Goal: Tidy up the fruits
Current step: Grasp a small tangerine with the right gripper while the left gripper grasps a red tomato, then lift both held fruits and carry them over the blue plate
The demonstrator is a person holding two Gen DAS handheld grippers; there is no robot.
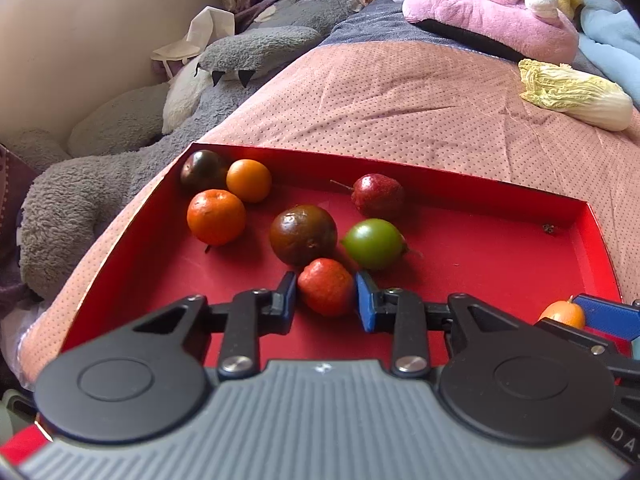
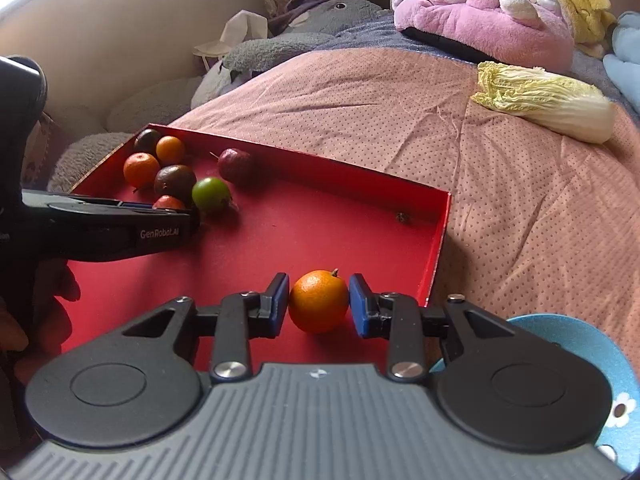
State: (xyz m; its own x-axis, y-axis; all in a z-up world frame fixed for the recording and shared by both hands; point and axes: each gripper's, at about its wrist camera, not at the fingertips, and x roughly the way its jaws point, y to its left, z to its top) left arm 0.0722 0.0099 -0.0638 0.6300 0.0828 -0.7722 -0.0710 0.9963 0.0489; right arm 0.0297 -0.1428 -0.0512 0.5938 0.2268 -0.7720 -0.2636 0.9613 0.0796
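Inside the shallow red cardboard tray, the left gripper clamps a dimpled red fruit (possibly a strawberry-like toy), while the right gripper pinches a smooth round orange.

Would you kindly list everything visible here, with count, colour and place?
Tray: one, red, on the bedspread.
Oranges: three; two at the tray's far left, one in the right gripper.
Dark fruits: two, brownish, far corner and centre.
Green fruit: one, centre.
Red fruits: two; one near the far wall, one in the left gripper.
Cabbage: one, pale yellow, on the bedspread.
Plush toys: pink and grey, behind.
Bowl: one, blue, near right.
Left gripper: shut on red fruit.
Right gripper: shut on orange.
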